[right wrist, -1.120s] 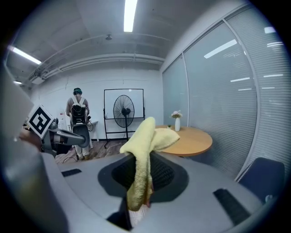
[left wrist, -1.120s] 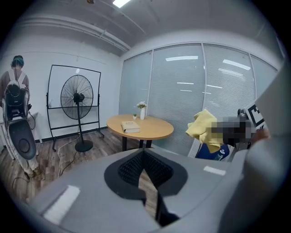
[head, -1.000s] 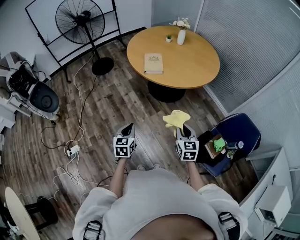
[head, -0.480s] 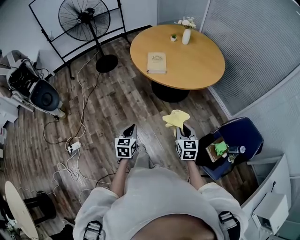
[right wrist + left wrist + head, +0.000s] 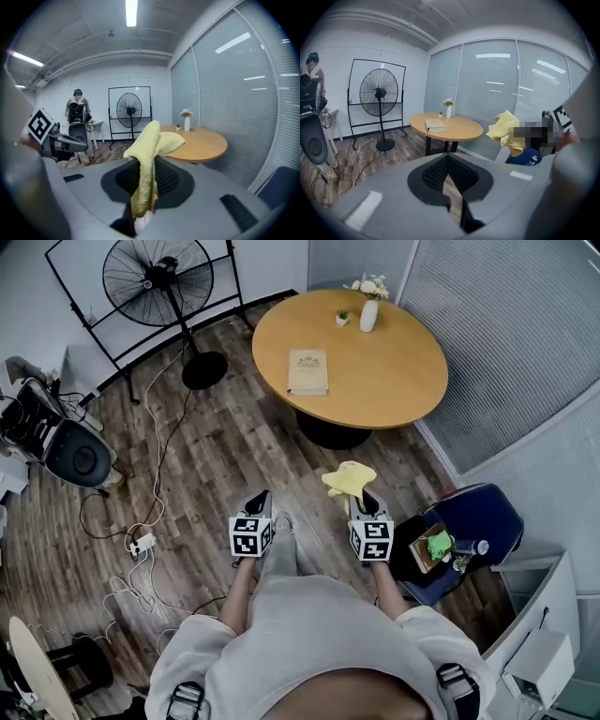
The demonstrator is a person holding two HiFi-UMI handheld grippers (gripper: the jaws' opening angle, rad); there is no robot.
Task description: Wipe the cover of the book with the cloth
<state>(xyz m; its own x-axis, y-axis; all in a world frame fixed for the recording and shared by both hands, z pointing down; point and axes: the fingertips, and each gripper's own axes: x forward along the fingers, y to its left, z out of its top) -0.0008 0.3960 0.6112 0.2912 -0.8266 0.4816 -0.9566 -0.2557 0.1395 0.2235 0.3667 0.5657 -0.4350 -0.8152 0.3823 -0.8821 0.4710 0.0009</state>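
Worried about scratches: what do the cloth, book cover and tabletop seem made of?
The cloth looks like soft yellow fabric, perhaps microfibre: it droops in folds from the right gripper. The book cover is tan and matte, material unclear. The table looks like smooth light wood or veneer.

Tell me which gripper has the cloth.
The right gripper: it is shut on the yellow cloth, which sticks up from between its jaws. The left gripper has nothing between its jaws.
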